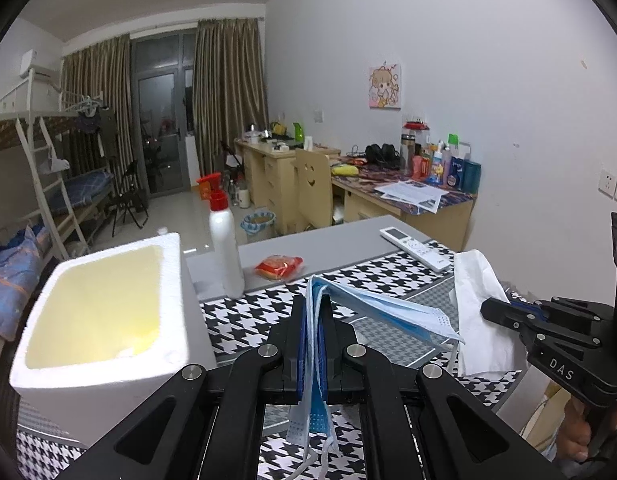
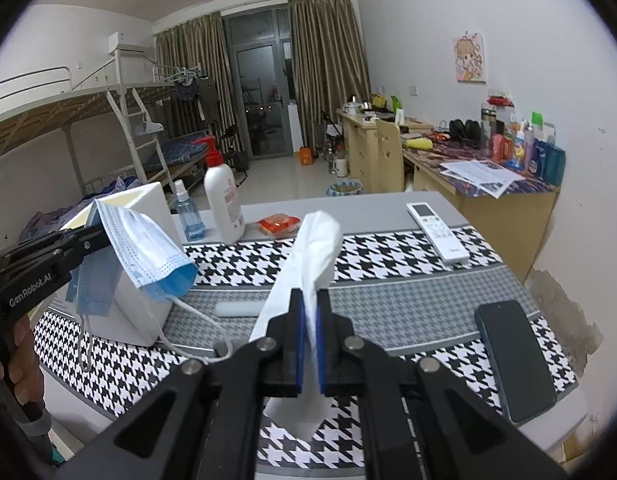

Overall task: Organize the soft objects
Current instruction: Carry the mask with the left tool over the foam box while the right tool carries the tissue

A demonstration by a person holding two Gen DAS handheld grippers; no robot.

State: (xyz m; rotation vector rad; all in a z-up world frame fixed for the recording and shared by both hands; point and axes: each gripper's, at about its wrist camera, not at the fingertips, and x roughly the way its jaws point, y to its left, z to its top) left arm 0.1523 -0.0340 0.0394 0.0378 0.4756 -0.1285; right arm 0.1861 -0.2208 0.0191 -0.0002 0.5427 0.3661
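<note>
My left gripper (image 1: 313,303) is shut on a small stack of light blue face masks (image 1: 392,314), which droop to the right above the table with their ear loops hanging. The right wrist view shows that same gripper (image 2: 102,233) holding the masks (image 2: 148,258) in front of the white foam box (image 2: 142,316). That box (image 1: 96,308) stands open at the left with a yellowish inside. My right gripper (image 2: 310,295) is shut on a white tissue (image 2: 314,244), lifted off the houndstooth cloth (image 2: 388,256). It (image 1: 487,307) also shows at the right of the left wrist view with the tissue (image 1: 478,312).
On the table stand a white lotion bottle with a red pump (image 2: 224,200) and a blue spray bottle (image 2: 188,214). A red packet (image 2: 278,224), a white remote (image 2: 436,232), a dark phone (image 2: 512,356) and a small white roll (image 2: 236,309) lie there. Behind are desks and a bunk bed.
</note>
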